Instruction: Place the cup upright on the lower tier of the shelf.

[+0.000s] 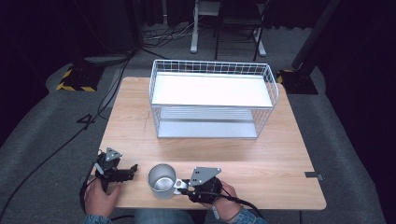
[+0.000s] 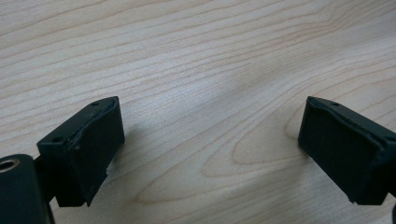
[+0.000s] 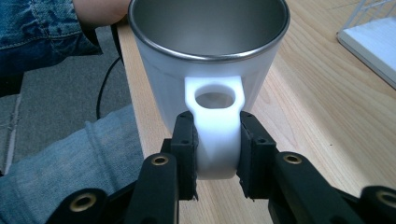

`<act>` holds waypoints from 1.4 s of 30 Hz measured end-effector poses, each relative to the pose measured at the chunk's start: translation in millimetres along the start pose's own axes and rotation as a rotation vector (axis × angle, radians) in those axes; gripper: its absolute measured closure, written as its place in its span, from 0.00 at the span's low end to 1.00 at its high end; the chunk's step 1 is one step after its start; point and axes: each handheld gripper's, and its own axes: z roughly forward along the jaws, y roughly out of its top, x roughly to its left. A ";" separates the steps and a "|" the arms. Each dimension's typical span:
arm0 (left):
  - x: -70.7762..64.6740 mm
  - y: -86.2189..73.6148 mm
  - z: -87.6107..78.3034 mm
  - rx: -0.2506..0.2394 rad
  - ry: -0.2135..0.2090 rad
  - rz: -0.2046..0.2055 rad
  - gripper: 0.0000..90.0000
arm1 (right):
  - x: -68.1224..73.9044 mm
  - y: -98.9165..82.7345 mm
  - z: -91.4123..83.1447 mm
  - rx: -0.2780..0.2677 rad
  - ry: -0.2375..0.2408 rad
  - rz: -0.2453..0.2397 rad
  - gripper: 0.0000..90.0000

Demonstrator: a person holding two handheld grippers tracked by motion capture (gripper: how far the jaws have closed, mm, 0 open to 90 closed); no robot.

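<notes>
1. Where the light wooden table (image 1: 280, 154) meets the person's side, a white mug with a steel-lined inside (image 1: 162, 181) stands upright near the front edge, between the two hands.
2. The right gripper (image 1: 183, 184) is clamped on the mug's white handle (image 3: 215, 133); in the right gripper view its two black jaws press the handle from both sides, just below the finger hole.
3. The handle points back toward the person's right hand (image 1: 224, 198), so the mug body lies straight ahead of the jaws, with its open mouth facing up.
4. The left gripper (image 1: 133, 169) rests on the table to the left of the mug, near it but apart from it; in the left gripper view its jaws stand wide apart over bare wood grain, holding nothing.
5. A white wire shelf rack with two flat white shelves (image 1: 212, 100) stands farther back on the table, well apart from the mug, its open front turned toward the person.
6. The relation that matters most is that the rack lies forward of the mug and the right gripper already has the handle, so the right hand is judged the one to carry it there.
7. Lifting by the handle alone puts the mug's weight ahead of the jaws, so it may tip forward in the grip.
</notes>
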 end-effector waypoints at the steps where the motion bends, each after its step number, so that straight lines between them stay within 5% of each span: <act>1: 0.0 0.0 0.0 0.000 0.000 0.000 0.08 | 0.9 -0.1 0.3 -0.005 -0.001 0.001 0.79; 25: -0.1 0.0 -0.1 0.001 -0.001 -0.002 0.08 | -12.1 16.9 -21.3 -0.135 -0.070 0.041 0.80; 42: 0.0 0.0 0.0 0.000 0.000 0.000 0.08 | -58.7 30.5 -35.4 -0.188 -0.179 0.136 0.80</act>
